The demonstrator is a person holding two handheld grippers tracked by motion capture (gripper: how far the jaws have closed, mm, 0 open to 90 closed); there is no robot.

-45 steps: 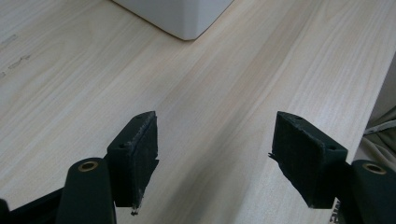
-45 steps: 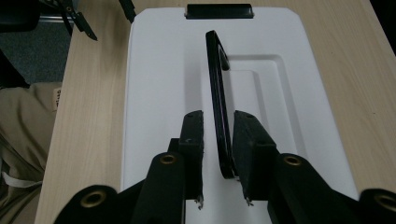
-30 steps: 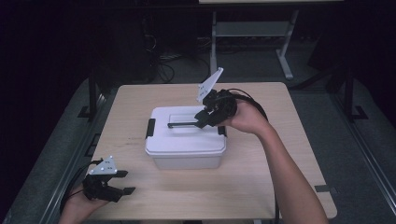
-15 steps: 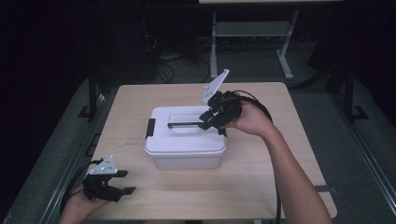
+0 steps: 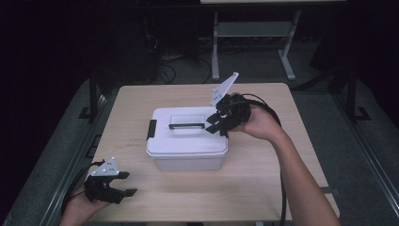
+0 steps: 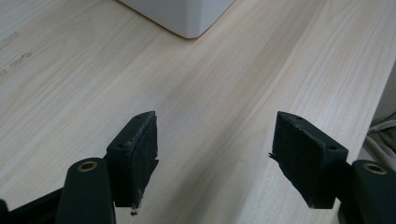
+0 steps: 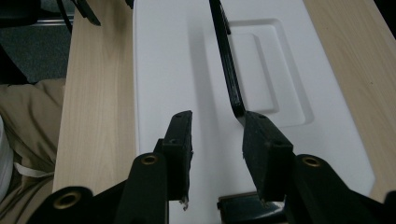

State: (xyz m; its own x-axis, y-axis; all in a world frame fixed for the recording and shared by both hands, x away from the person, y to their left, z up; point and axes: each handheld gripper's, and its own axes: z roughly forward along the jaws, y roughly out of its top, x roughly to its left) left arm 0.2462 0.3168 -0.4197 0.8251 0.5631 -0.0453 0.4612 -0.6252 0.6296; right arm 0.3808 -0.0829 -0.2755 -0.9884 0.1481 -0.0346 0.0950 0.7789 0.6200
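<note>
A white lidded box (image 5: 186, 150) stands in the middle of the table. A black handle (image 5: 187, 125) lies flat in the lid's recess, and a black latch (image 5: 152, 129) sits on its left end. My right gripper (image 5: 214, 123) hovers over the lid's right end. In the right gripper view the gripper (image 7: 217, 135) points along the handle (image 7: 229, 70), with the right-end latch (image 7: 236, 207) below it. Its jaws have just been opening, and only bare lid shows in the gap between them. My left gripper (image 5: 129, 183) rests open at the table's front left corner, its jaws (image 6: 215, 154) wide over bare wood.
The wooden table (image 5: 263, 179) has free room in front of and to the right of the box. The box's corner (image 6: 182, 14) shows at the top of the left gripper view. A metal table frame (image 5: 254, 33) and cables stand on the dark floor behind.
My right gripper has drawn slightly to the right over the lid's end and its jaws stand wider apart. The left gripper has not moved.
</note>
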